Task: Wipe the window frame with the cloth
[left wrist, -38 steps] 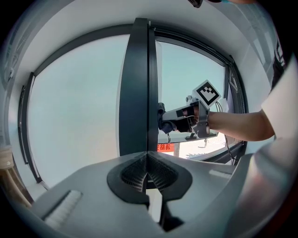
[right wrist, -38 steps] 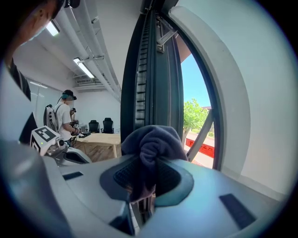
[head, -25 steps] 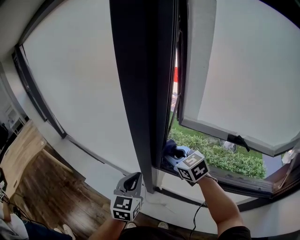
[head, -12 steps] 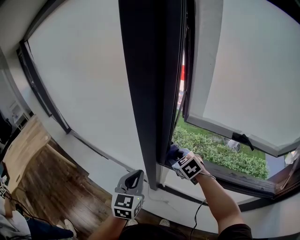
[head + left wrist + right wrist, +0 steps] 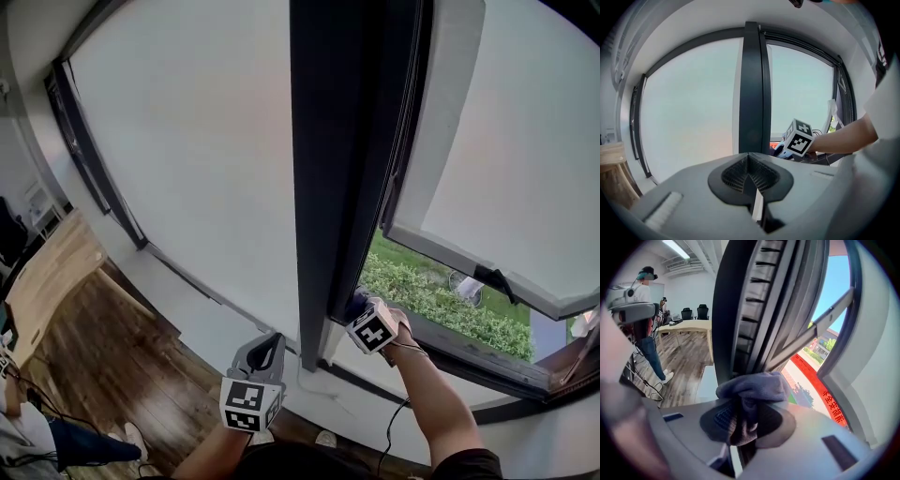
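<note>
Wiping of a window frame, head view and both gripper views. The dark window frame (image 5: 328, 141) is shown as a tall upright member between a fixed frosted pane (image 5: 187, 141) on the left and an outward-opened sash (image 5: 450, 255) on the right. A wooden floor (image 5: 103, 366) is seen below at the left, and a hedge (image 5: 422, 302) is visible outside through the opening.

The right gripper (image 5: 362, 315) is held at the bottom corner of the opening, where the upright member meets the sill rail (image 5: 469, 352). Its jaws are pinched on a grey-blue cloth (image 5: 754, 387), which is bunched over their tips and lies against, or just beside, the ribbed inner channel of the upright; actual contact cannot be confirmed. The left gripper (image 5: 266, 345) is held low and apart from the frame, near the wall under the fixed pane; its jaws are pressed together with nothing between them.

The step in hand is judged to be the wiping of the upright's foot. For the next move, the cloth would probably need to be pressed firmly and drawn up the channel or along the sill rail.
</note>
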Available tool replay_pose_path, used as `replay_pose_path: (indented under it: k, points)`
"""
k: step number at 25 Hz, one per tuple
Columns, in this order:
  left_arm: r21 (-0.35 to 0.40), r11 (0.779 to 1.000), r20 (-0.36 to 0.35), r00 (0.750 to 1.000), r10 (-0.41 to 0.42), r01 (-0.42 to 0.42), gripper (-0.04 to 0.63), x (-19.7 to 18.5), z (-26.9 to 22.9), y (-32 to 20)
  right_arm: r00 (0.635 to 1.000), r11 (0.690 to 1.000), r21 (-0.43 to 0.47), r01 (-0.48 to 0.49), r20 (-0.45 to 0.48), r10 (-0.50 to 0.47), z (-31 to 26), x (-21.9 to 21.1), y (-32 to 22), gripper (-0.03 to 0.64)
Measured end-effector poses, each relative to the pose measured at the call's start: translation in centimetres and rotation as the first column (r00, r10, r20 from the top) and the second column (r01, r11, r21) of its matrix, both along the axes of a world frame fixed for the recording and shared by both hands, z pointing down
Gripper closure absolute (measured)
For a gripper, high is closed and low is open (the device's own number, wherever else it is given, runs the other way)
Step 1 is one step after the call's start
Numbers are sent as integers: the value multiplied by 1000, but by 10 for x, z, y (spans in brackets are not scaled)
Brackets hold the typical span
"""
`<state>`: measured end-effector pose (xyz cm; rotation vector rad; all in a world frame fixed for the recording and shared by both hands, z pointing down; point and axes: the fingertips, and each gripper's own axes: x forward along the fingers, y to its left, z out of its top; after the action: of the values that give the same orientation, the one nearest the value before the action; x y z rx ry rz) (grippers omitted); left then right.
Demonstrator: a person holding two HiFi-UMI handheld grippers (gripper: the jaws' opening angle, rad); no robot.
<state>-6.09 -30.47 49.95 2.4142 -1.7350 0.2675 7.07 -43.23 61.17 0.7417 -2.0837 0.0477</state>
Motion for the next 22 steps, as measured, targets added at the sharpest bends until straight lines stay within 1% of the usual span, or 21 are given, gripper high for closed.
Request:
replay_pose_path:
  k: [6,10,12,14,22]
  points:
    - [-1,1000,-24,1000,5,-5,588,-6,1,5,999,999,27,-33,14,32,2,0,1,538]
    - [7,999,-31,999,32,-32,588,2,-1,6,999,999,12,-33,-21,33,4,3,0,538]
    - [14,999,-35,998,47,-46,588,6,-3,6,998,999,14,-46,-50,47,4,10,-2,538]
    - [16,998,-39,998,57,-56,588,10,-4,7,994,997,5,-80,-71,80,8,20,-1,538]
    - [15,997,-52,995,81,-81,588,14,-1,8,987,989,-21,-149,-62,148,11,47,9,537]
